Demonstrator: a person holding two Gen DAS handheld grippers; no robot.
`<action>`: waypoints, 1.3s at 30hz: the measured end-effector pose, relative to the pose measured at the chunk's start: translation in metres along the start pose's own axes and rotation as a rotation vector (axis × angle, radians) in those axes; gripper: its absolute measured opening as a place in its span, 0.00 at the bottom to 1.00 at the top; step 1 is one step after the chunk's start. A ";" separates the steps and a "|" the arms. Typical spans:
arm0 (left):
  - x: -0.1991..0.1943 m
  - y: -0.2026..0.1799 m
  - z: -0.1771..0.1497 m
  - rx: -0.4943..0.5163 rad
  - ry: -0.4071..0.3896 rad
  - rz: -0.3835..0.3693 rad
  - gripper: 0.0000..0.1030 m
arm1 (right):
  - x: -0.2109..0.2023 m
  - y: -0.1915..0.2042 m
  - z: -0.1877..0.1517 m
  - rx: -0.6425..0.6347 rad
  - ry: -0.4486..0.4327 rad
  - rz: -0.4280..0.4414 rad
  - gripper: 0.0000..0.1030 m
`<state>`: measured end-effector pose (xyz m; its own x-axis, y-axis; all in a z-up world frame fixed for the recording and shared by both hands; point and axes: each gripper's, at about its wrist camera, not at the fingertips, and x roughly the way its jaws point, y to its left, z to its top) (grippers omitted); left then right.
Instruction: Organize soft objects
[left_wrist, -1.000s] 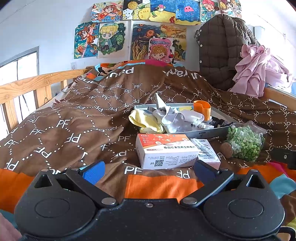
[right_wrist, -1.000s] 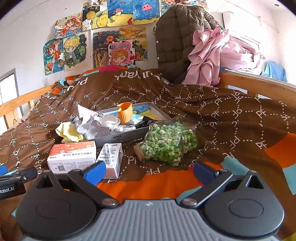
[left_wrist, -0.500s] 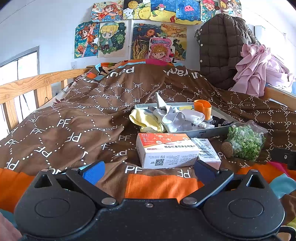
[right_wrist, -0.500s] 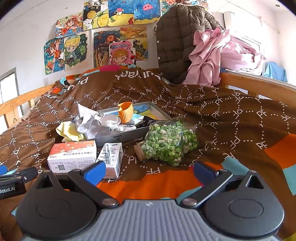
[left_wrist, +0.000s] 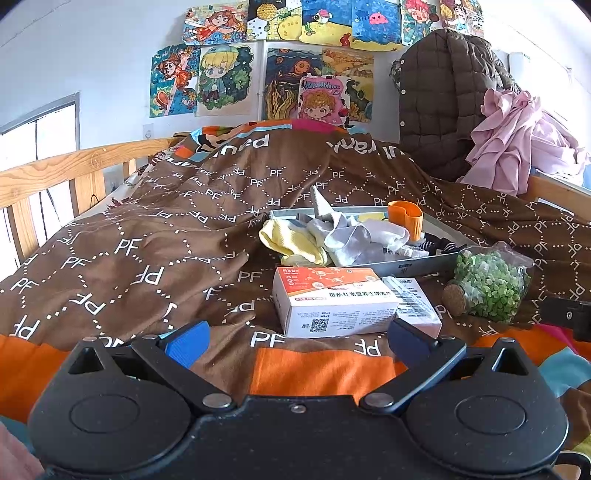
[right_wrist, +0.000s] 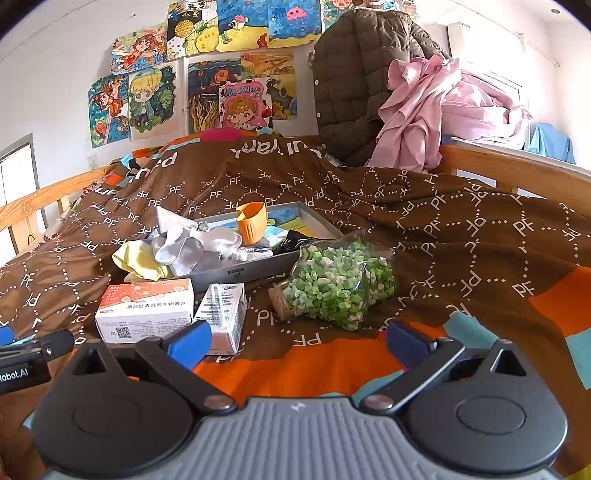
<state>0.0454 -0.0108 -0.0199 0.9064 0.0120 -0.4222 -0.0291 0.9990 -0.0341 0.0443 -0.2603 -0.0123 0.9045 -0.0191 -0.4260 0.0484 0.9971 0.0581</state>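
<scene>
Seen from the left wrist view, the left gripper (left_wrist: 297, 338) hovers low over the brown quilt (left_wrist: 147, 236), its blue-padded fingers (left_wrist: 186, 341) spread wide apart with nothing between them. Directly ahead at 12 o'clock lies a white-and-orange carton (left_wrist: 332, 302), with a smaller white box (left_wrist: 415, 304) touching its right side. Behind them sits a grey tray (left_wrist: 413, 263); yellow socks (left_wrist: 291, 242) hang over its left rim, grey-white socks (left_wrist: 358, 236) are heaped inside, and an orange cup (left_wrist: 405, 219) stands upright at the tray's middle. At 2 o'clock a corked jar of green bits (left_wrist: 487, 282) lies on its side, just beside the tray.

From the right wrist view, the right gripper (right_wrist: 299, 341) likewise shows its fingers (right_wrist: 406, 341) held well apart and empty. The jar (right_wrist: 332, 280) lies at 12 o'clock, cork toward 9 o'clock. The tray (right_wrist: 255, 269) sits behind it at 11 o'clock, carrying the grey-white socks (right_wrist: 195, 243) and the cup (right_wrist: 252, 221), with the yellow socks (right_wrist: 138, 260) draped off its left end. The carton (right_wrist: 146, 308) and small box (right_wrist: 223, 315) rest at 10 o'clock. A brown padded coat (right_wrist: 354, 92) and pink garment (right_wrist: 443, 110) are piled at the far 1 o'clock.
</scene>
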 end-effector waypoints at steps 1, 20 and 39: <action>0.000 0.000 0.000 0.000 0.000 0.001 0.99 | 0.000 0.000 0.000 -0.003 0.002 0.000 1.00; 0.000 0.000 0.000 0.001 -0.002 -0.005 0.99 | 0.007 -0.001 0.000 -0.017 0.037 -0.004 1.00; -0.002 -0.007 0.000 0.027 0.008 0.018 0.99 | 0.008 0.001 0.001 -0.028 0.042 -0.001 1.00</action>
<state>0.0442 -0.0173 -0.0188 0.9025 0.0298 -0.4297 -0.0339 0.9994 -0.0020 0.0516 -0.2591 -0.0150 0.8858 -0.0179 -0.4637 0.0371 0.9988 0.0323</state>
